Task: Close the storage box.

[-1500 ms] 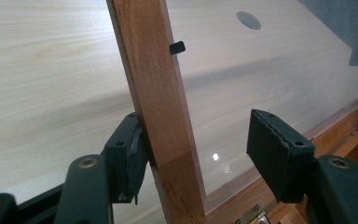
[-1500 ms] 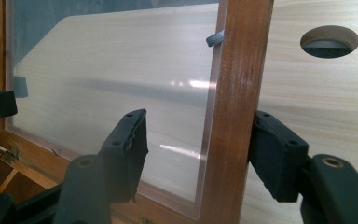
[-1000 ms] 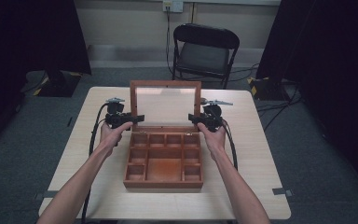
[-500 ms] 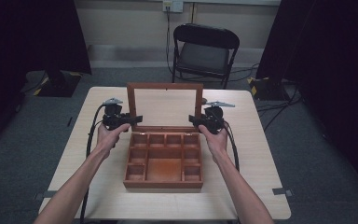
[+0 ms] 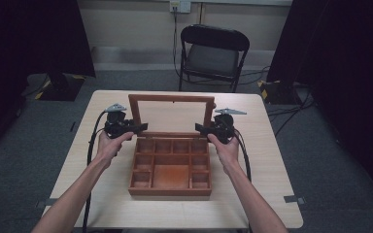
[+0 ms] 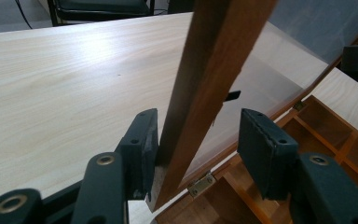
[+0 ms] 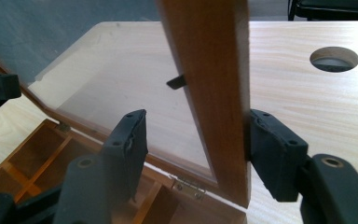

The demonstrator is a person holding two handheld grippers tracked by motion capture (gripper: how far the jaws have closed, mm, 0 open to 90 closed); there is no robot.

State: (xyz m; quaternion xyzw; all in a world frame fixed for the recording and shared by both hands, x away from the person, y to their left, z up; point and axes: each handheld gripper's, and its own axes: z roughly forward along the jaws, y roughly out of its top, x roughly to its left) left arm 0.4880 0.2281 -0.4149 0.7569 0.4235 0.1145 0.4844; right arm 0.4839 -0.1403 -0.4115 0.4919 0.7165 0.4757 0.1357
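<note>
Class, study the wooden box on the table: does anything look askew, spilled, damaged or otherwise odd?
Nothing stands out. The box sits square on the table, its glass-paned lid stands open on its hinges, and the compartments look empty and unbroken. The round hole in the table is neatly cut, not damage.

One wooden box (image 5: pixel 170 167) with one glass lid (image 5: pixel 171 116), two grippers, one table (image 5: pixel 92 194), one chair (image 5: pixel 213 53).

No text, label, brand, number or sign can be read on anything here.
</note>
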